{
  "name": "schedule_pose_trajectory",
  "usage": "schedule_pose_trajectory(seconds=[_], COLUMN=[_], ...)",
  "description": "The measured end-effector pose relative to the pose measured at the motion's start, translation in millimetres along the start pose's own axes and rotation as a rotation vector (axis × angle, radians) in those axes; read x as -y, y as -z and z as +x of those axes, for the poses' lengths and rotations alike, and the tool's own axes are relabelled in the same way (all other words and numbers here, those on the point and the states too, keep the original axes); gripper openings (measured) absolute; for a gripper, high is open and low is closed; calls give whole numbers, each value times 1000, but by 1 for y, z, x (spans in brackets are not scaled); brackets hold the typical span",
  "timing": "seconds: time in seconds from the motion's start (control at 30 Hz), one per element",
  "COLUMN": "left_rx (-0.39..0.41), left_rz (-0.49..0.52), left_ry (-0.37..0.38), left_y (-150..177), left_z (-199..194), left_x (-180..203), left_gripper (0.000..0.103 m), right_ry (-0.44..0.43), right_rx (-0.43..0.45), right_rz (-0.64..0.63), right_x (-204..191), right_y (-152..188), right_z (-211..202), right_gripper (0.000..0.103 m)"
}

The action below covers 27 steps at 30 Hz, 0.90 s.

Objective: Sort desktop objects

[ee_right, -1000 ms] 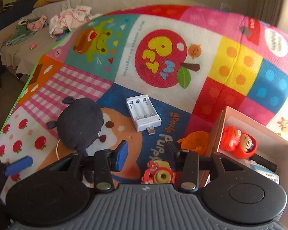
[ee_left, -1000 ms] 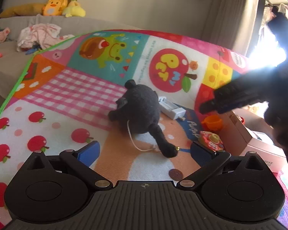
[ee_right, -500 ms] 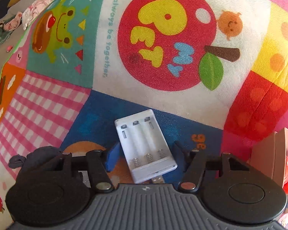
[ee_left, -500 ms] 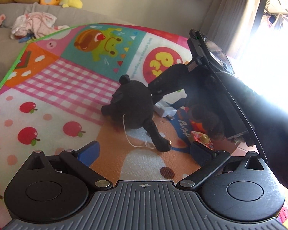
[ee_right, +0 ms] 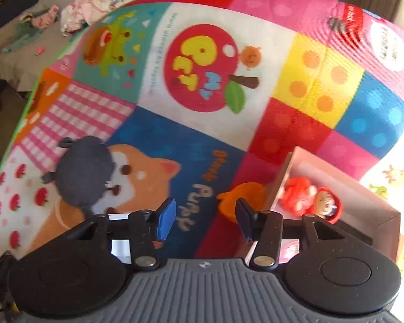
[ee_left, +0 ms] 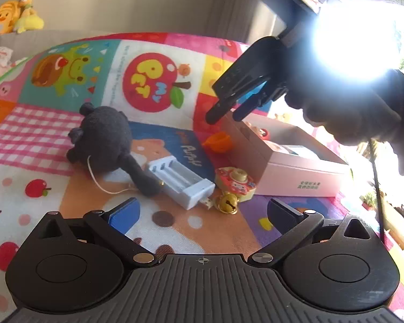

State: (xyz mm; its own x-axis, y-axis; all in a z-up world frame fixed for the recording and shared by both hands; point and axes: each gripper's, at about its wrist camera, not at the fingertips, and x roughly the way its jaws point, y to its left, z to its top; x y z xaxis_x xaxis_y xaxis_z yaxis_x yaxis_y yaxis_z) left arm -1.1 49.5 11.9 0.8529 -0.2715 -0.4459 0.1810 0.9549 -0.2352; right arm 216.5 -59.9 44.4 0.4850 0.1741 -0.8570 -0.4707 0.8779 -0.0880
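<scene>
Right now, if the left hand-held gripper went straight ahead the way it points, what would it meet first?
Probably the white battery charger lying on the mat, with the gold bell just right of that line. Depth is hard to judge through the fisheye.

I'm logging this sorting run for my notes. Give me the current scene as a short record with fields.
surface: patchwork cartoon mat
box: open pink box, red doll inside
loose on mat: dark plush toy, white battery holder, gold bell, pink round toy, orange toy beside the box
left gripper: open, empty, low over the mat
right gripper: jaws apart, empty, raised near the box edge
</scene>
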Motion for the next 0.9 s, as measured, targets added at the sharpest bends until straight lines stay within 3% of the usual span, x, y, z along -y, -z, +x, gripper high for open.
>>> schedule_pose_trajectory(seconds=[0.2,0.3,0.33,0.4,0.47,0.57,0.73,0.9], left_rx=[-10,-13,-13,-14,-13,-15,-18,-23], left_rz=[-52,-75,-79,-81,-82,-86,-85,-72], left_ry=[-4,0,5,13,16,17,16,7], left_y=[-1,-2,-2,-1,-1,-1,-1,-1], left_z=[3,4,3,3,3,2,2,2], left_x=[-8,-12,-13,-13,-13,-13,-13,-10], left_gripper=[103,103,103,103,103,103,103,103], right_ry=[139,150,139,116,85,83,-30,-199], right_rx=[-40,-77,-89,-113,-142,-125,-85,-57], right_rz=[-52,-74,-81,-65,-43,-51,-24,4], right_x=[-4,-10,-13,-14,-14,-14,-14,-10], right_y=[-15,-18,-19,-17,-13,-2,19,56], right_z=[49,63,66,68,69,58,17,-33], right_gripper=[51,50,50,39,17,9,1,1])
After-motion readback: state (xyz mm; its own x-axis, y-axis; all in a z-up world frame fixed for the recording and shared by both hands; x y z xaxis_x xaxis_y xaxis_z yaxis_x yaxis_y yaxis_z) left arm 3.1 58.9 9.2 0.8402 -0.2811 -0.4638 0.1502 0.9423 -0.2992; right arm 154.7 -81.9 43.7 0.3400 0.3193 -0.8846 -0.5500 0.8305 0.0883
